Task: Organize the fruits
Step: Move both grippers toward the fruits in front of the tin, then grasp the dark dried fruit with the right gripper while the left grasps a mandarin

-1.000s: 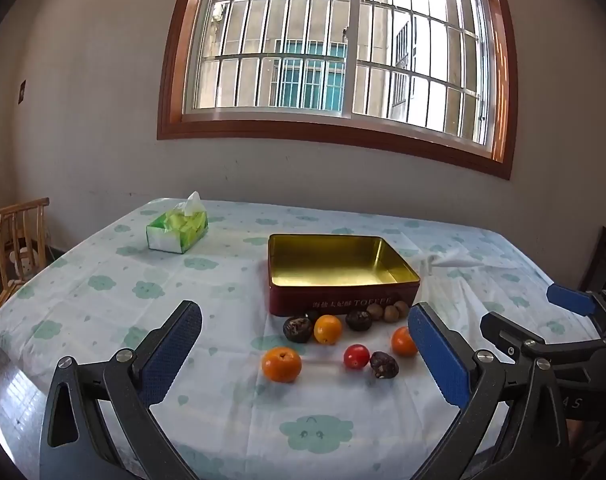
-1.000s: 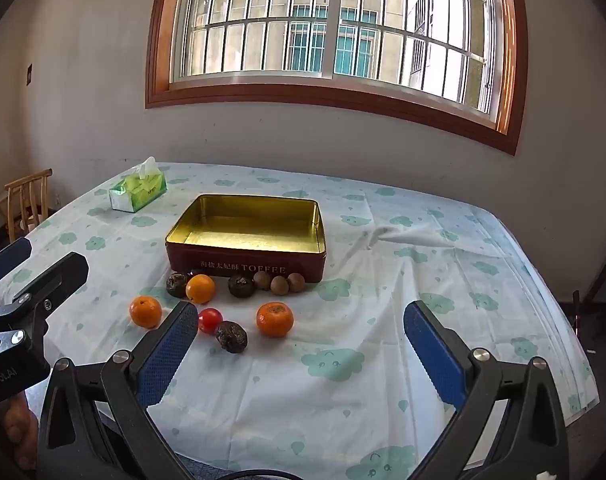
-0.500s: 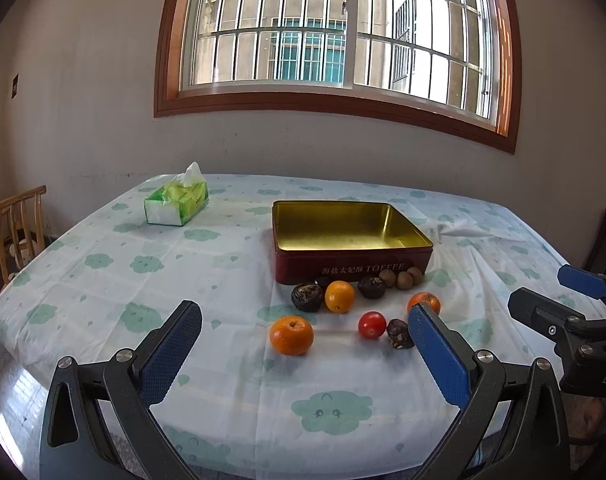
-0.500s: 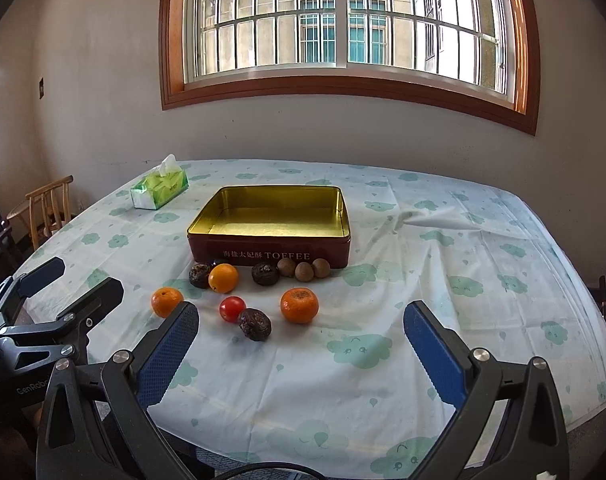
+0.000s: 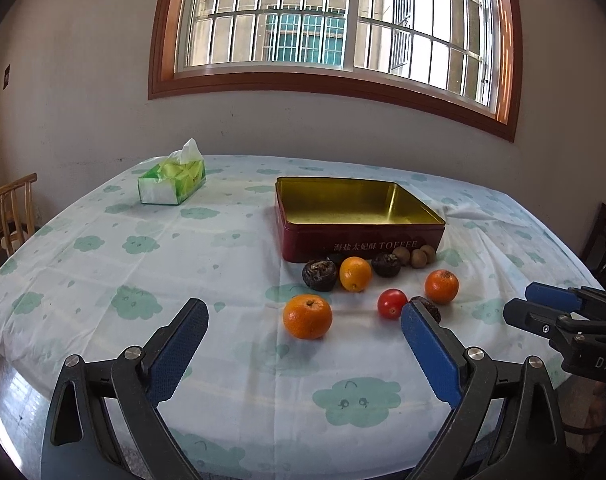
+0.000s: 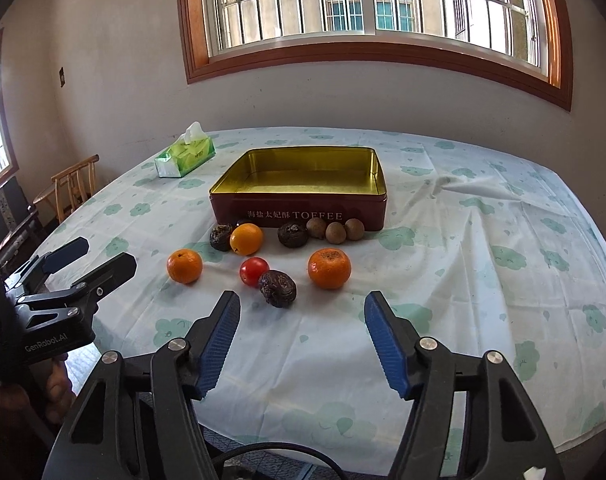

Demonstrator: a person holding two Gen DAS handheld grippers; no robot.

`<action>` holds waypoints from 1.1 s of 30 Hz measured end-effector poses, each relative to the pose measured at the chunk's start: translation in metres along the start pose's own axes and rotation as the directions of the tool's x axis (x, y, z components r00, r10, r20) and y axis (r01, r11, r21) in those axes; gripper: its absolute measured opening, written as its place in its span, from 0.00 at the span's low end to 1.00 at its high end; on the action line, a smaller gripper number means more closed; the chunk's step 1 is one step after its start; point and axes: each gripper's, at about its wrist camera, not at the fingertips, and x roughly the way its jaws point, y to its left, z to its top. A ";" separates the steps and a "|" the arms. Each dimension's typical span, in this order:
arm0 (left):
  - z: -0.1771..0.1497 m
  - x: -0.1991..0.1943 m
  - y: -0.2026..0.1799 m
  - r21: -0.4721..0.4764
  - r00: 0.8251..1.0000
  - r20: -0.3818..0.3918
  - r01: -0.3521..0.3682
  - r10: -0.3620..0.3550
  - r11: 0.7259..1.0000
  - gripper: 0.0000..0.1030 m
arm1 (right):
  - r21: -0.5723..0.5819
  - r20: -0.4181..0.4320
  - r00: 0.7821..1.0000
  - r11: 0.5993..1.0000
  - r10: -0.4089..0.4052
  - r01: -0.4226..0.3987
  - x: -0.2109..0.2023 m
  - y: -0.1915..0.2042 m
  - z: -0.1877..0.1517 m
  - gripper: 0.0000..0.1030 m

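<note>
The jaws of the right gripper have just been closing: they now stand about half apart, released, with nothing between them but bare cloth. The jaws of the left gripper have just narrowed slightly and remain wide and empty.

Just beyond the right gripper lies a dark wrinkled fruit, touching a red tomato. An orange sits a little to their right, and another orange to their left, nearest the left gripper. Farther back, a row of fruit lies against the front wall of the open red toffee tin: two more dark fruits, a yellow-orange citrus and three small brown round fruits. The tin's gold interior is empty. It stands near the middle of the bench, which is covered by a white cloth with green clouds. A green tissue box sits toward the far left corner.

Compared with a second ago, both views sit lower and closer to the near edge of the bench, and the fruit looms larger. No fruit has moved. This reads as the approach to a first pick, probably the dark fruit or the orange on the right; nothing is sorted yet.
</note>
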 end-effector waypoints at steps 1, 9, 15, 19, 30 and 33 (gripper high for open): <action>0.000 0.003 0.002 -0.010 1.000 -0.013 0.005 -0.005 1.000 0.88 | -0.010 -0.014 1.000 1.000 0.020 -0.020 0.007 0.001 0.000 0.44; -0.008 0.013 0.011 -0.014 0.999 -0.046 0.010 -0.010 1.000 0.82 | -0.105 -0.103 0.991 0.989 0.090 -0.101 0.059 0.013 0.006 0.38; -0.009 0.020 0.014 -0.007 0.997 -0.079 0.017 -0.017 1.000 0.83 | -0.222 -0.142 0.988 0.970 0.068 -0.099 0.090 0.028 0.007 0.37; -0.005 0.026 0.015 0.006 0.996 -0.089 0.021 -0.020 1.000 0.83 | -0.247 -0.137 0.990 0.967 0.035 -0.069 0.101 0.026 0.010 0.33; 0.014 0.071 0.011 0.067 0.989 -0.143 0.043 -0.033 0.997 0.83 | -0.149 -0.070 0.994 0.985 0.082 -0.092 0.082 0.001 0.003 0.20; 0.015 0.085 0.014 0.064 0.985 -0.169 0.044 -0.032 0.997 0.83 | -0.113 -0.077 0.992 0.988 0.098 -0.106 0.080 -0.006 0.000 0.20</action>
